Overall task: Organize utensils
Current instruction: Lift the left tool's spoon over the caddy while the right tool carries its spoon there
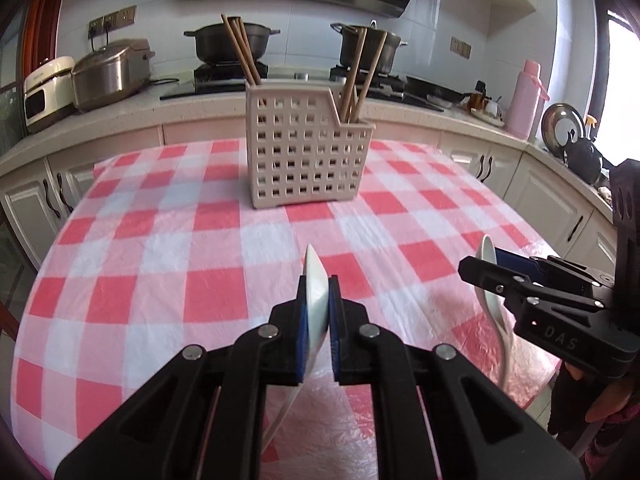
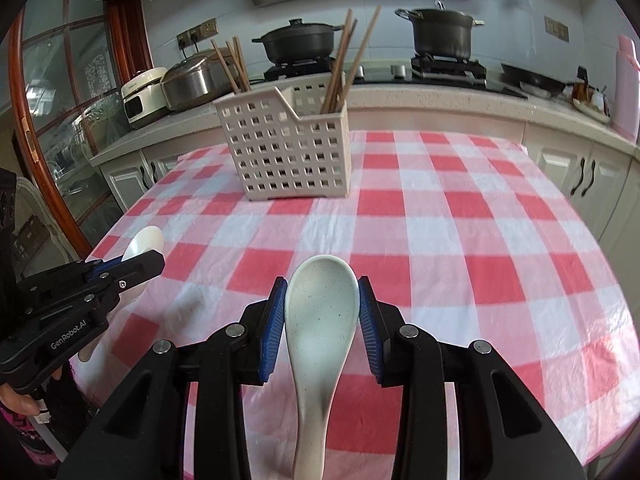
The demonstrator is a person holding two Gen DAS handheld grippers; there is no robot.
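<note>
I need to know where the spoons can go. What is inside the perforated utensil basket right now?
Wooden chopsticks stand in the basket, in two bunches, one at its left end and one at its right. Their lower ends are hidden behind the wall, and so is the bottom.

Spoon handle [image 2: 308, 440] beyond bottom edge
</note>
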